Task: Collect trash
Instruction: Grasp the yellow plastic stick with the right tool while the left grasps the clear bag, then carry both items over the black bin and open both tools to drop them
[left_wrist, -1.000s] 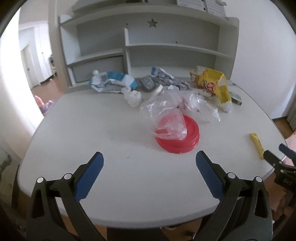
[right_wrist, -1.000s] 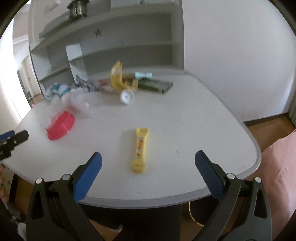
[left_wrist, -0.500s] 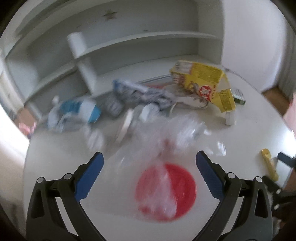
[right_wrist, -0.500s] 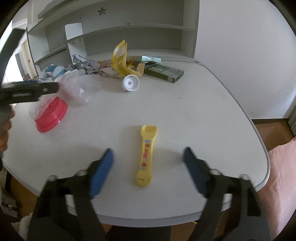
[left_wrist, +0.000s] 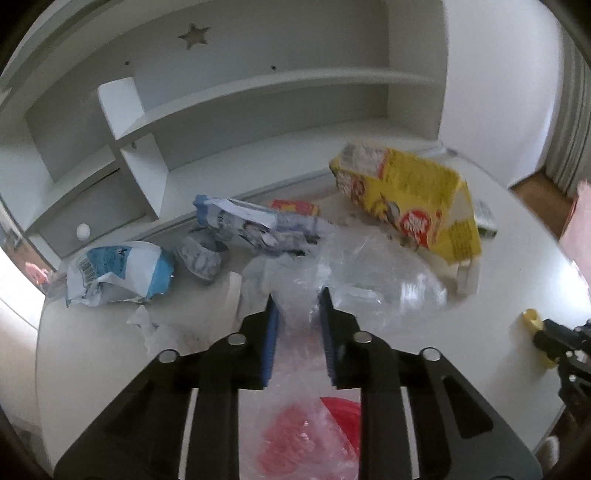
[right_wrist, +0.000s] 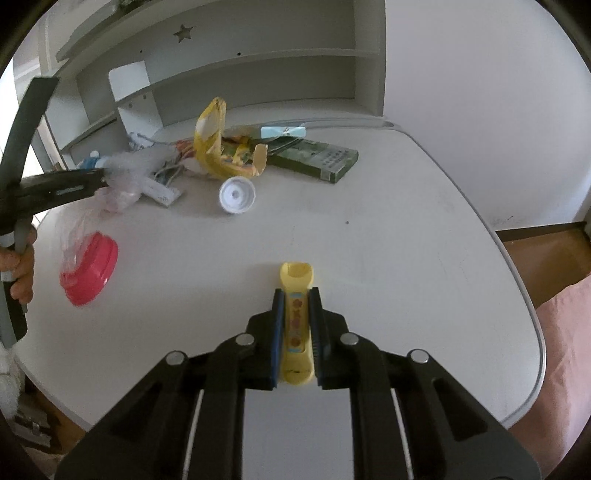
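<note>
1. Left tool (left_wrist: 297, 299) closing, jaws pinching the clear plastic bag (left_wrist: 354, 269) mid-desk.
2. Right tool (right_wrist: 296, 301) closing around the yellow tube (right_wrist: 296, 295), near the desk (right_wrist: 406, 229) front edge; bare surface to its right.

Clear plastic bag (left_wrist: 354, 273): crumpled, draped over red lid (right_wrist: 90, 271) on white table (right_wrist: 388, 229). Yellow tube (right_wrist: 295, 321): flat near front edge. Yellow carton (left_wrist: 410, 203), blue-white wrappers (left_wrist: 118, 271), white cap (right_wrist: 236, 194), green box (right_wrist: 317, 160): clustered at back.
</note>
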